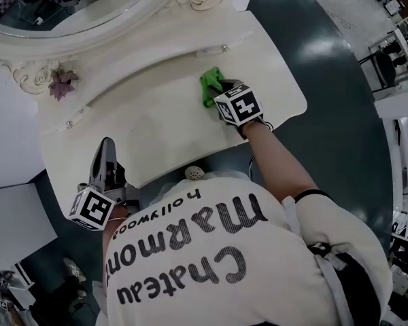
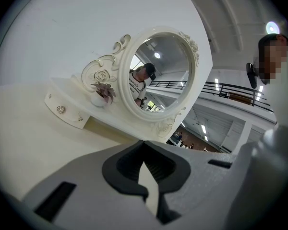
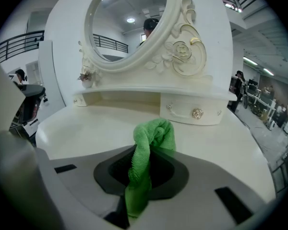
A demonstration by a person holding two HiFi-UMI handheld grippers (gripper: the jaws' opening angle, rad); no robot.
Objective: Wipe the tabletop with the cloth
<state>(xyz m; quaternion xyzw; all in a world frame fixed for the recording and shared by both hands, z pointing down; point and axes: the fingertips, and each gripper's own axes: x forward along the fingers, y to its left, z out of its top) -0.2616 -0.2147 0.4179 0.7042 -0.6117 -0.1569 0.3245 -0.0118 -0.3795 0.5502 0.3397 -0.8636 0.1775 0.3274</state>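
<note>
We see the green cloth, fuzzy terry bunched into a crumpled wad. It's pinched tight in our right gripper and sits on the cream tabletop, right side, near the small drawer. Left gripper is by the front left edge, jaws together, holding nothing.

White black-lettered T-shirt, possibly a black wristband, left gripper with grey fingers.
</note>
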